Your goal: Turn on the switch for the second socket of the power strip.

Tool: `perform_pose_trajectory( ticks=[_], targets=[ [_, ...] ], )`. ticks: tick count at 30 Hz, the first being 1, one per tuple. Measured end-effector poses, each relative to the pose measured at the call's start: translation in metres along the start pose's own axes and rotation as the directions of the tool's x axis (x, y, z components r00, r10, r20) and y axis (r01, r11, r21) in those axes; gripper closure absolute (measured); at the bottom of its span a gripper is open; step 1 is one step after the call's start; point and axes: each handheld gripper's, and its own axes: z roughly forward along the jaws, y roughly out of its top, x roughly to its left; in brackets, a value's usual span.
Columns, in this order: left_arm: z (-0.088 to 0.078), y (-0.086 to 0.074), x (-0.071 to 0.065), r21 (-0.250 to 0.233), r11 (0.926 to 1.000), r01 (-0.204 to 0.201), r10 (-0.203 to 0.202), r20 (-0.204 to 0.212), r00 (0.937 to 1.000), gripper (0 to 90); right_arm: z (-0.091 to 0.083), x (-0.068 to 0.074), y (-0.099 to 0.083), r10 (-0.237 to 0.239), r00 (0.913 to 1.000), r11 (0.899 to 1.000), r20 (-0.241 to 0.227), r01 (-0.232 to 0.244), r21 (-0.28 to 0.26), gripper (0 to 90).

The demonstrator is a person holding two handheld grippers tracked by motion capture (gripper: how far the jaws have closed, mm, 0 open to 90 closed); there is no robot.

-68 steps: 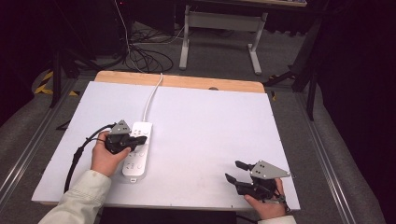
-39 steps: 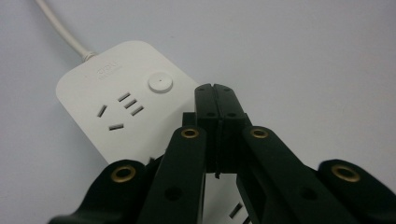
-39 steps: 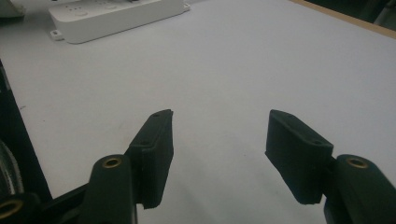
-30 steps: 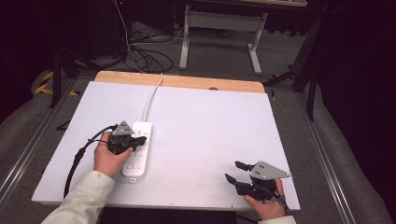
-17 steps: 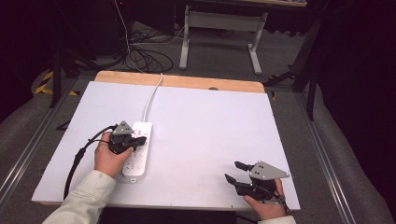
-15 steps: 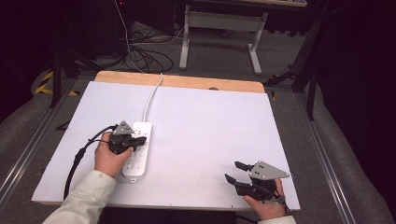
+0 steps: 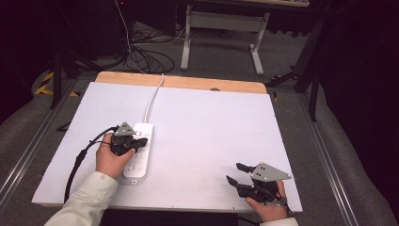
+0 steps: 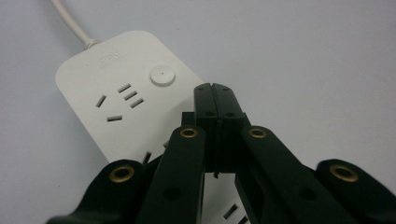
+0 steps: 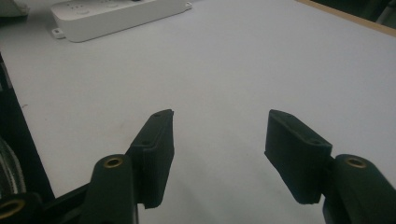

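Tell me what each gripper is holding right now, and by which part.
Nothing is held. The left gripper is shut empty, its jaws pressed together above the power strip. The right gripper is open over the bare table.

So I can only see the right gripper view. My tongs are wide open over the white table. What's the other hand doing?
Observer: The left tongs are pressed shut, with nothing between them, just above the white power strip.
Operator: Is there a button on that strip?
Observer: Yes, a round one near the cord end, just ahead and to the left of the shut tips in the left gripper view.
Operator: Where does its cord go?
Observer: In the high view the white cord runs away from the person and over the table's wooden far edge.
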Motion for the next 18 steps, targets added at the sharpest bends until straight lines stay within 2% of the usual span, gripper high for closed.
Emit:
perform_pose_trajectory(
  ticks=[7,10,13,18],
  targets=[
    [0.0001,-0.0001,0.0009,0.001,1.0000,0.005,-0.005,0.009,0.9999,90.0,0.0003,-0.0003,-0.0002,0.002,1.0000,1.000,0.000,-0.002,0.002,42.7],
    [0.0002,0.0001,0.0000,0.001,0.9999,0.016,-0.016,0.001,0.9999,90.0,0.0006,-0.0002,-0.0003,0.004,1.0000,1.000,-0.002,-0.004,0.002,42.7],
    [0.0001,0.0004,-0.0021,0.005,1.0000,0.009,-0.009,-0.016,0.9998,90.0,0.0006,-0.0002,-0.0003,0.003,1.0000,1.000,-0.002,-0.003,0.005,42.7],
    [0.0003,0.0004,-0.0018,0.005,1.0000,0.008,-0.008,-0.011,0.9999,90.0,0.0006,-0.0002,-0.0003,0.003,1.0000,1.000,-0.002,-0.003,0.005,42.7]
  ],
)
